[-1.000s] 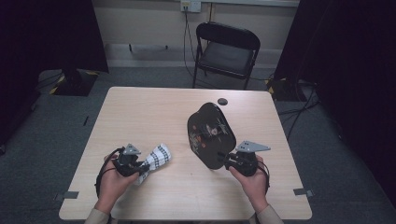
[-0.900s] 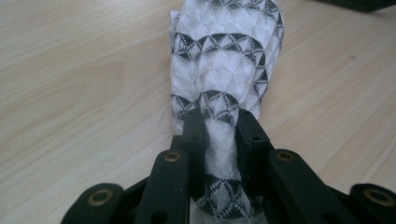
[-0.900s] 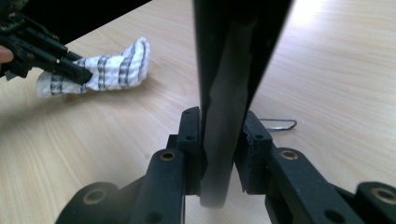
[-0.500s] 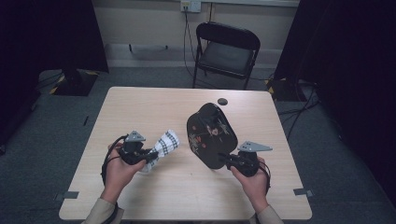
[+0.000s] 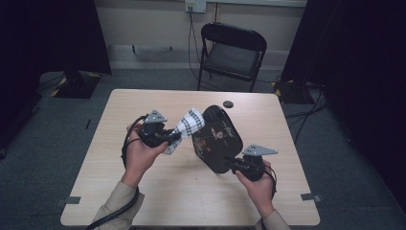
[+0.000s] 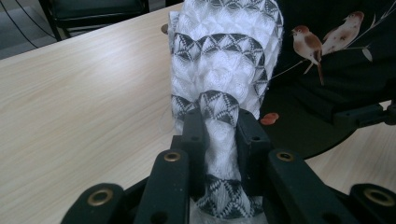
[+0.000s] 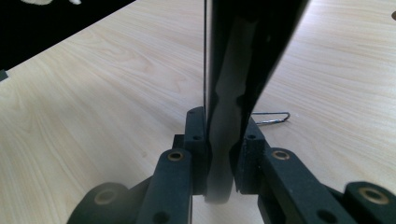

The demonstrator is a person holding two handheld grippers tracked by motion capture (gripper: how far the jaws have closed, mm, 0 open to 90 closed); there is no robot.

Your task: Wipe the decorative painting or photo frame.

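Black tray (image 5: 214, 139) tilted, long axis apparently away from person.

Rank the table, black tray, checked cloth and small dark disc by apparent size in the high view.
1. table
2. black tray, tilted, so it may look smaller than it really is
3. checked cloth
4. small dark disc

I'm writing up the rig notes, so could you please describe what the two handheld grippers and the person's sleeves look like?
Both the left gripper and right gripper are black, each topped with a grey three-cornered plate. Up close, the jaws are matte black bars with brass-coloured pivot rings. A black cable loops from the left one along the forearm. The sleeves are beige.
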